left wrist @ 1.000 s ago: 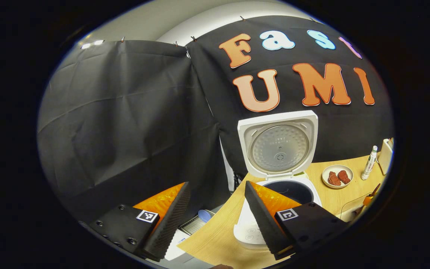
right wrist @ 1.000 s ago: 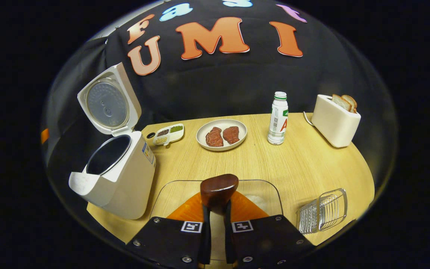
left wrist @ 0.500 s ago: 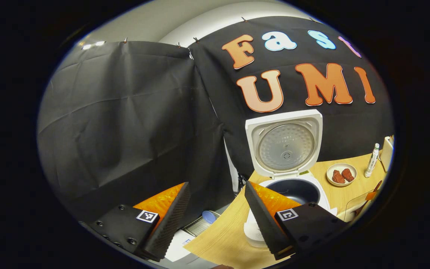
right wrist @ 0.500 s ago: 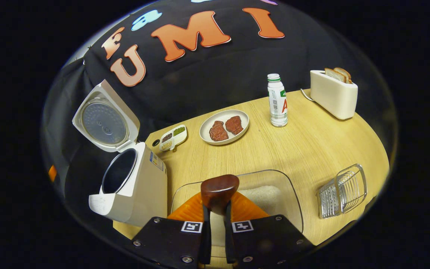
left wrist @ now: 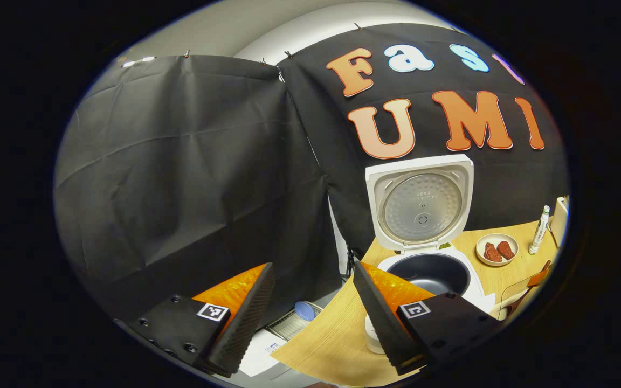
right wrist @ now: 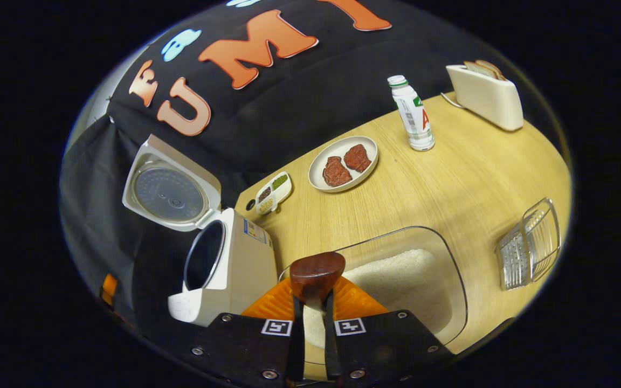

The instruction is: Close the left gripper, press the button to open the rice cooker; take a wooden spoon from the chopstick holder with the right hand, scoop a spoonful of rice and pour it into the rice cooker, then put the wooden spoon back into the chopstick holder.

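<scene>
The right gripper (right wrist: 311, 323) has its two fingers drawn close together, pinching the handle of the dark brown wooden spoon (right wrist: 316, 275), whose rounded bowl stands up just beyond the fingertips. The spoon sits over the near edge of the clear glass container holding white rice (right wrist: 397, 280), which rests on the pale wooden table (right wrist: 450, 178).

Taking that container as the landmark: just to its left stands the white rice cooker (right wrist: 235, 269) with its lid swung up and its dark inner pot showing. Beyond the container lies a round cream plate with two reddish-brown meat pieces (right wrist: 344, 163), and left of that plate a small white divided dish of grains (right wrist: 273, 192). Farther back stand a white bottle with a green cap (right wrist: 413, 113) and a cream toaster holding bread slices (right wrist: 485, 97). To the container's right lies the wire chopstick holder (right wrist: 529, 245).

The left gripper (left wrist: 310, 318) hangs with its fingers wide apart, gripping nothing, off the table's left edge, near the open cooker.
</scene>
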`<state>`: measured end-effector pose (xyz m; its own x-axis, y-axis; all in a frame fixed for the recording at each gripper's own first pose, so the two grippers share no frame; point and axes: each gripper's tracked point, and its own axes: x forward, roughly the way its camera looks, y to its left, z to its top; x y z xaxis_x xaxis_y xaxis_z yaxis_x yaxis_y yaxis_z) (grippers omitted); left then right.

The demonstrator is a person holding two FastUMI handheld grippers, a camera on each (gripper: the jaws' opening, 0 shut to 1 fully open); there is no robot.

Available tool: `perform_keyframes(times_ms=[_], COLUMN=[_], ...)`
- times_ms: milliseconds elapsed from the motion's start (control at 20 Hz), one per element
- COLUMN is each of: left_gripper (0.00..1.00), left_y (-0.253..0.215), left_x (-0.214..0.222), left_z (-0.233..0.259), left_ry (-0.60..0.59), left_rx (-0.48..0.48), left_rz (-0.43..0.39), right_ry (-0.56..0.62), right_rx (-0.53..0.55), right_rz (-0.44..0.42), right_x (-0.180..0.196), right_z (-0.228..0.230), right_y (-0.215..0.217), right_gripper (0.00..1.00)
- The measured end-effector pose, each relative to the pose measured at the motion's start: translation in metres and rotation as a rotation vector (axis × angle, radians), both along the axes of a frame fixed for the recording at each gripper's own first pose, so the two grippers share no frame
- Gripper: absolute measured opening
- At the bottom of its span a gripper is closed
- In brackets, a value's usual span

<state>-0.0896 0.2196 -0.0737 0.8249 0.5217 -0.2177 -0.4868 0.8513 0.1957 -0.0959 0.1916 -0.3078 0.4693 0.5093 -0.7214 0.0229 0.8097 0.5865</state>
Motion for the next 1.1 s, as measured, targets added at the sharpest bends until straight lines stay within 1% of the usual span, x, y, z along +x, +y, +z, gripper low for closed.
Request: perform_keyframes(times_ms=[250, 350, 400, 450, 600, 650, 850, 900, 950, 1000, 1050, 1100], left_gripper=[0.95, 0.95, 0.95, 0.95, 0.96, 1.00, 1.00, 0.96, 1.00, 0.95, 0.99, 0.99], left_y=[-0.009, -0.014, -0.017, -0.020, -0.028, -0.032, -0.042, -0.043, -0.044, -0.047, -0.049, -0.050], left_x=[0.006, 0.009, 0.011, 0.013, 0.018, 0.020, 0.024, 0.026, 0.029, 0.029, 0.031, 0.032], left_z=[0.003, 0.003, 0.003, 0.004, 0.006, 0.007, 0.007, 0.006, 0.007, 0.007, 0.007, 0.006], left_ry=[-0.002, 0.000, 0.002, 0.002, 0.002, 0.002, 0.004, 0.003, 0.004, 0.004, 0.003, 0.005], left_rx=[0.005, 0.009, 0.010, 0.012, 0.016, 0.017, 0.015, 0.014, 0.014, 0.013, 0.013, 0.013], left_rz=[-0.017, -0.027, -0.033, -0.037, -0.053, -0.060, -0.074, -0.077, -0.080, -0.085, -0.090, -0.093], right_ry=[0.117, 0.140, 0.151, 0.155, 0.151, 0.150, 0.146, 0.148, 0.151, 0.151, 0.154, 0.159], right_rx=[0.209, 0.257, 0.281, 0.304, 0.361, 0.380, 0.457, 0.472, 0.486, 0.509, 0.537, 0.571], right_rz=[-0.106, -0.128, -0.144, -0.158, -0.197, -0.209, -0.276, -0.295, -0.310, -0.322, -0.334, -0.346], right_x=[0.004, 0.005, 0.005, 0.008, 0.015, 0.019, 0.031, 0.035, 0.039, 0.040, 0.042, 0.045], right_z=[0.002, 0.000, 0.000, 0.001, 0.010, 0.014, 0.024, 0.025, 0.027, 0.031, 0.036, 0.042], right_y=[-0.012, -0.020, -0.024, -0.028, -0.040, -0.045, -0.057, -0.060, -0.064, -0.065, -0.068, -0.069], right_gripper=[0.14, 0.14, 0.10, 0.14, 0.14, 0.14, 0.14, 0.14, 0.14, 0.14, 0.14, 0.14])
